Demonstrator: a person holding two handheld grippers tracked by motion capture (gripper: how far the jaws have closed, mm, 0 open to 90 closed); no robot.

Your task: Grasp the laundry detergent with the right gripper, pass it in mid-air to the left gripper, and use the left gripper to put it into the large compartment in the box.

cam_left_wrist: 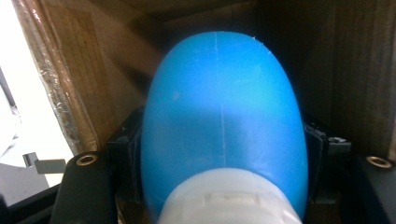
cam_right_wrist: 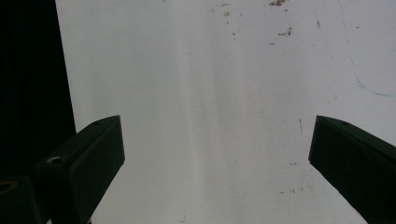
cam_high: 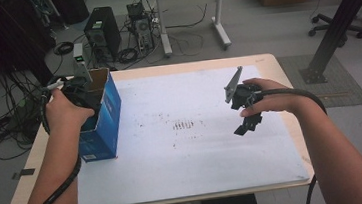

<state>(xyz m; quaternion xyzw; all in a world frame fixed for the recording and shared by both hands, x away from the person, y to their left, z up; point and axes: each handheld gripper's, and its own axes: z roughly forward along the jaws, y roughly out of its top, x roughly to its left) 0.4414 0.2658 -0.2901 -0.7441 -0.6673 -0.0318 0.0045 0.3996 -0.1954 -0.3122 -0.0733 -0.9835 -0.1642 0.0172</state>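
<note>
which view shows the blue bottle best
The left gripper view: the blue bottle sits close up between the left hand-held gripper's jaws, inside the cardboard box. In the high view the box hides it.

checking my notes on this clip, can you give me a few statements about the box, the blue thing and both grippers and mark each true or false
1. The left gripper is down inside the open blue box. True.
2. Its fingers clamp a red ball. False: they sit either side of a rounded blue object with a white base.
3. The right gripper holds a cup. False: its fingers are spread wide with nothing between them.
4. The right gripper hangs over the white mat. True.
5. The box lies flat on its side. False: it stands upright, top open.
</note>
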